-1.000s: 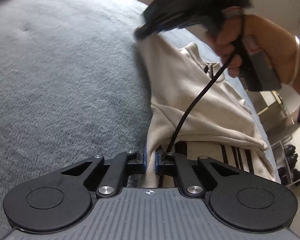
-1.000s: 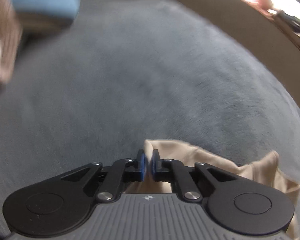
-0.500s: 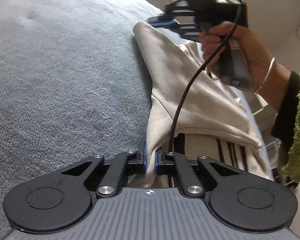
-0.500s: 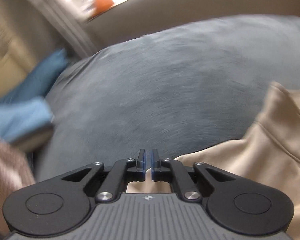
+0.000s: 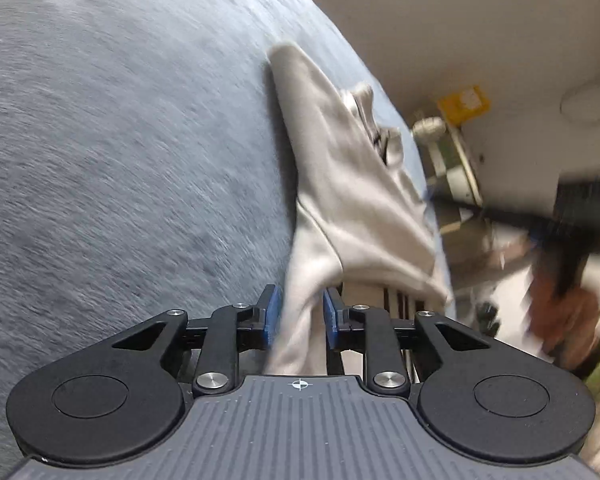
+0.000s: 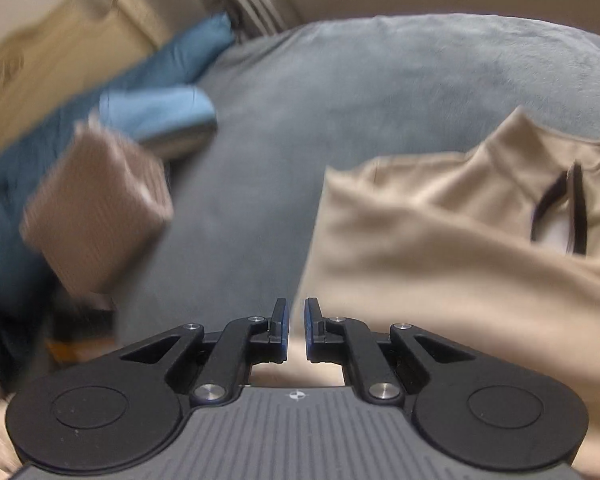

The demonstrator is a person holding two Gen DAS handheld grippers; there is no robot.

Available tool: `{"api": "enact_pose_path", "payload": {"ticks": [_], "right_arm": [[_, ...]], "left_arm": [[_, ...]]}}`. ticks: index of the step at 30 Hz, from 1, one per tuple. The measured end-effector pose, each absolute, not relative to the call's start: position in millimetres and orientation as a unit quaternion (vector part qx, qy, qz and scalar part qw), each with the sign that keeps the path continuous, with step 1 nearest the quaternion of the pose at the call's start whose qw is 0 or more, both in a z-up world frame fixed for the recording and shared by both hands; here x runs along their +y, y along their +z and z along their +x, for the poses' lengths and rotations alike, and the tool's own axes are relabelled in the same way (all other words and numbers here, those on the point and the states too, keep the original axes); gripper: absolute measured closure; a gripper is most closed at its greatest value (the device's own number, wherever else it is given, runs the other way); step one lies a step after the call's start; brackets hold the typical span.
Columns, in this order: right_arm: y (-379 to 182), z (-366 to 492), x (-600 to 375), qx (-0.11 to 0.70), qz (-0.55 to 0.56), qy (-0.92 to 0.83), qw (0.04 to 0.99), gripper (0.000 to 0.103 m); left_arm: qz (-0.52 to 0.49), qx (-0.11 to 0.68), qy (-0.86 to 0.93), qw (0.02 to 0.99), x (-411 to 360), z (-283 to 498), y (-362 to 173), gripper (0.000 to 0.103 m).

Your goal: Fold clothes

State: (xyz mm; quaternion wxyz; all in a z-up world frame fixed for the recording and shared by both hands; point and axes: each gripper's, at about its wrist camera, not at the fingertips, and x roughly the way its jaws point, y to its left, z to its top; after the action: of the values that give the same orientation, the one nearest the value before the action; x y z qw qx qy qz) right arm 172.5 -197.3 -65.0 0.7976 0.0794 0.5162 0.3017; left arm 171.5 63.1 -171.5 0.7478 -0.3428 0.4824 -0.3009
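Note:
A beige zip-neck top [image 5: 340, 184] lies in a long fold on the grey-blue blanket [image 5: 120, 140], near the bed's right edge. My left gripper [image 5: 302, 316] is open, and the top's near end still passes between its blue pads. A dark-striped part [image 5: 396, 300] shows under the fold. In the right wrist view the top [image 6: 440, 260] spreads to the right, its dark zip [image 6: 568, 208] at the collar. My right gripper [image 6: 297, 328] hovers at the top's left edge, jaws nearly together with nothing in them. It appears blurred in the left wrist view [image 5: 580, 216], held by a hand [image 5: 560, 312].
A folded brown garment [image 6: 96, 216] and a folded light-blue one [image 6: 160, 116] sit at the blanket's [image 6: 380, 80] far left. A dark blue pillow [image 6: 172, 64] lies behind them. A rack with clutter [image 5: 456, 160] stands beside the bed's right edge.
My left gripper has opened around the top's end. My right gripper let go of the far corner and swung away to the right, off the top.

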Motion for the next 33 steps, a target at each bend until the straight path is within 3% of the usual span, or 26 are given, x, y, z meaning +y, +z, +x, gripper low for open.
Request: {"api": "enact_pose_path", "payload": {"ticks": [5, 9, 15, 22, 25, 33], "right_arm": [[-125.9, 142.3, -172.9, 0.525, 0.023, 0.274, 0.805, 0.096], [-121.7, 135.6, -188.7, 0.498, 0.074, 0.259, 0.825, 0.096], [-107.0, 131.4, -211.4, 0.466, 0.092, 0.234, 0.849, 0.095], [-110.5, 141.6, -214.4, 0.452, 0.119, 0.221, 0.856, 0.095], [-124.5, 147.9, -208.6, 0.461, 0.114, 0.215, 0.854, 0.096], [-128.3, 153.4, -220.8, 0.456, 0.181, 0.204, 0.847, 0.095]], "left_arm": [[-0.348, 0.464, -0.285, 0.763, 59.3, 172.3, -170.4, 0.078], [-0.341, 0.447, -0.283, 0.778, 37.4, 181.9, -168.2, 0.068], [-0.243, 0.444, -0.282, 0.815, 6.7, 174.2, -165.2, 0.068], [-0.241, 0.447, -0.273, 0.817, 7.0, 175.1, -166.4, 0.074], [-0.249, 0.446, -0.277, 0.814, 10.4, 175.8, -169.8, 0.083], [-0.276, 0.451, -0.278, 0.802, 23.1, 180.7, -177.1, 0.093]]}}
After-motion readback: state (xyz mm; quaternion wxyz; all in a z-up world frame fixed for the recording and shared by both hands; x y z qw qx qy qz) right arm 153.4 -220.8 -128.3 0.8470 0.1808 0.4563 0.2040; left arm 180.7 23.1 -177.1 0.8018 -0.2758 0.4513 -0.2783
